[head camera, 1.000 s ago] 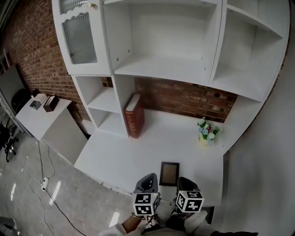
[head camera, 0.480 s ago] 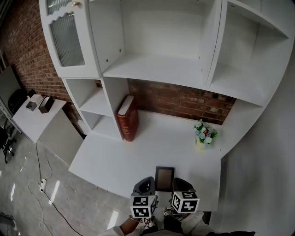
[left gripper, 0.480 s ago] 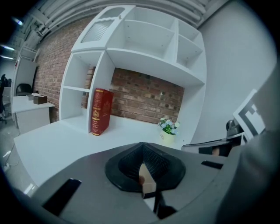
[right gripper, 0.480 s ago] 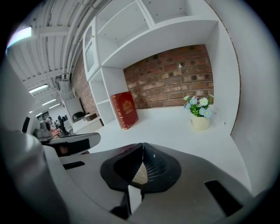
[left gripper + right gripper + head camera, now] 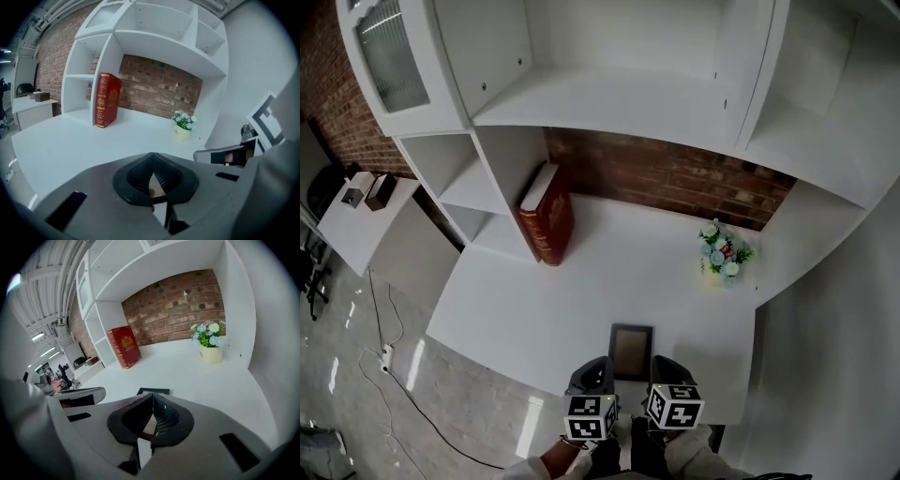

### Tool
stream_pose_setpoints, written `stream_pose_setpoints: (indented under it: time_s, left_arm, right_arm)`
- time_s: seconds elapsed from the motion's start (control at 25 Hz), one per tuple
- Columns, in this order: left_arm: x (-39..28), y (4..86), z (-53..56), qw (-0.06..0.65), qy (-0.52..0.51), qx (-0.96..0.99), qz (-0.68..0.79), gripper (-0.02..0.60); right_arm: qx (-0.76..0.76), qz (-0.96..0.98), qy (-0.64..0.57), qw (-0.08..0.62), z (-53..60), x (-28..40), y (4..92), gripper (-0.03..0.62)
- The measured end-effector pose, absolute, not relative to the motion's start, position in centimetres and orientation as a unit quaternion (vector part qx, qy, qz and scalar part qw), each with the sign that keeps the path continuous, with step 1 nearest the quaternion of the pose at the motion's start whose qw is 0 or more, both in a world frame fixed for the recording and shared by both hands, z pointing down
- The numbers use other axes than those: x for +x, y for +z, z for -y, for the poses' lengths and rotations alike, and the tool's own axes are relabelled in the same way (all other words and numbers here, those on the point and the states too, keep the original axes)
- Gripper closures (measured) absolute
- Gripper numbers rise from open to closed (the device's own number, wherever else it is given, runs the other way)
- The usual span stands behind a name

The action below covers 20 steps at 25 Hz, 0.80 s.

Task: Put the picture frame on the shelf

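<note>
**Head view: both pairs of jaws closed and empty, frame flat on the desk just ahead**

My left gripper [image 5: 598, 367] and my right gripper [image 5: 664, 367] hang side by side over the near edge of the white desk top [image 5: 534, 309]. In the left gripper view my jaws meet at their tips and clasp nothing. The right gripper view shows the other pair the same way: tips together, nothing between them.

Just ahead of the jaws, in line with the gap between the two pairs, lies the dark rectangular picture frame [image 5: 631, 351] with a tan insert. It rests flat on the desk top, apart from both grippers and on none of the shelves. In the right gripper view it shows just beyond my closed tips.

Farther ahead, off to the right of my right jaws, a small pale-yellow flower pot [image 5: 722, 258] with pink, blue and white blooms stands near the side wall. About as far ahead, to the left of my left jaws, a thick red hardback book [image 5: 546, 225] with gold print stands on end against a divider of the tall white shelf unit [image 5: 609, 103]. Behind the desk, under the wide shelf, runs a red brick wall [image 5: 666, 192]. Well out to the left of my left jaws sits a low white side table [image 5: 366, 220] carrying two small boxes that I cannot make out.
</note>
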<state>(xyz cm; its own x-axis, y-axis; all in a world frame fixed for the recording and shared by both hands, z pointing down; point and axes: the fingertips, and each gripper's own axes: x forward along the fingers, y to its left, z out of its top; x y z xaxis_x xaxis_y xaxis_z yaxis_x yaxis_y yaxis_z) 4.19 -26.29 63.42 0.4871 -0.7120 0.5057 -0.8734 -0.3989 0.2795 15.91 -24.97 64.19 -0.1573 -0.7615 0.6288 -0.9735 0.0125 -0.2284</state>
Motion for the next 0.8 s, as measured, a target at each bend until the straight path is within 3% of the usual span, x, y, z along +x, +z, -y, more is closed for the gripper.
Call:
stream_pose_setpoints:
  time_s: [0.8]
  left_arm:
    - [3.9, 70.4, 27.1, 0.298, 0.199, 0.797, 0.486, 0.575]
  right_arm:
    - [0.616, 0.665, 0.378, 0.187, 26.5, 16.2, 71.4, 0.566]
